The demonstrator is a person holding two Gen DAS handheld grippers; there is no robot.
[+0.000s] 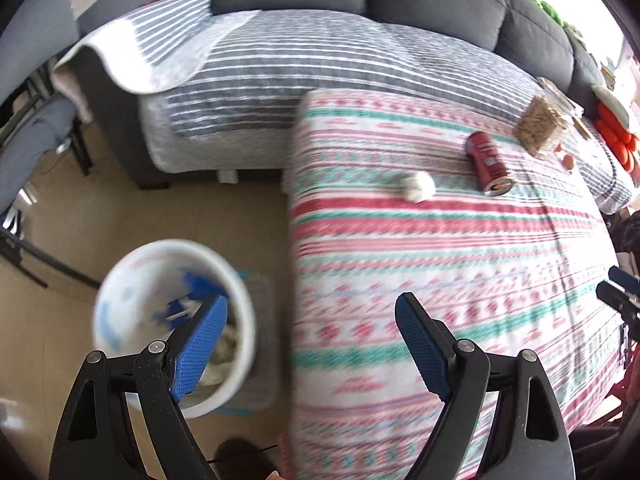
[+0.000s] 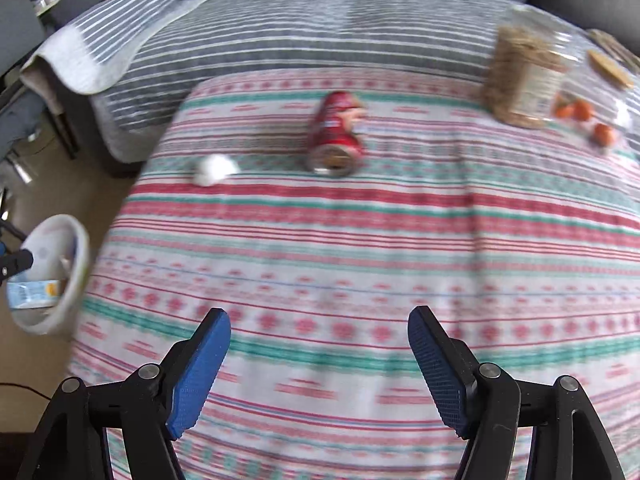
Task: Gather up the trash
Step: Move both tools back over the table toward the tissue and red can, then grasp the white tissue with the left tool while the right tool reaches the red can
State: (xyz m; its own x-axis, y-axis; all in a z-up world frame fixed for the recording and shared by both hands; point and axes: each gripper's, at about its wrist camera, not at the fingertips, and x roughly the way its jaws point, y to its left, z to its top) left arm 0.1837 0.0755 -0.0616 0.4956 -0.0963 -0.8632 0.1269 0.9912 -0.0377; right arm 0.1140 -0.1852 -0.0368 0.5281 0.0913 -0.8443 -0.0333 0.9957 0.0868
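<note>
Both grippers are empty, fingers spread wide. The left gripper (image 1: pixel 312 312) hangs over the near left edge of the table (image 1: pixel 440 260), beside the white bin (image 1: pixel 120 280) that stands on the floor (image 1: pixel 240 216) just left of the table; paper and blue scraps already lie inside it. The right gripper (image 2: pixel 320 324) hovers above the near middle of the striped cloth.

Two pieces of trash are left on the far part of the table: a red can (image 2: pixel 335 136) lying on its side with its open end toward the camera, and a white paper ball (image 2: pixel 214 169) to its left, nearer the bin. They lie near each other but apart. At the far right stand a clear jar (image 2: pixel 524 80) of sticks and some small orange fruits (image 2: pixel 576 111), which look like keepers, not rubbish.

The step in hand seems to be reaching for the next piece. The can lies almost straight ahead of the right gripper, so bring the fingers down either side of its round body, across the axis, and squeeze gently, since a thin can dents and may roll on the soft cloth. The ball suits the left gripper, being closer to the bin; pinch it low so it does not skid away
</note>
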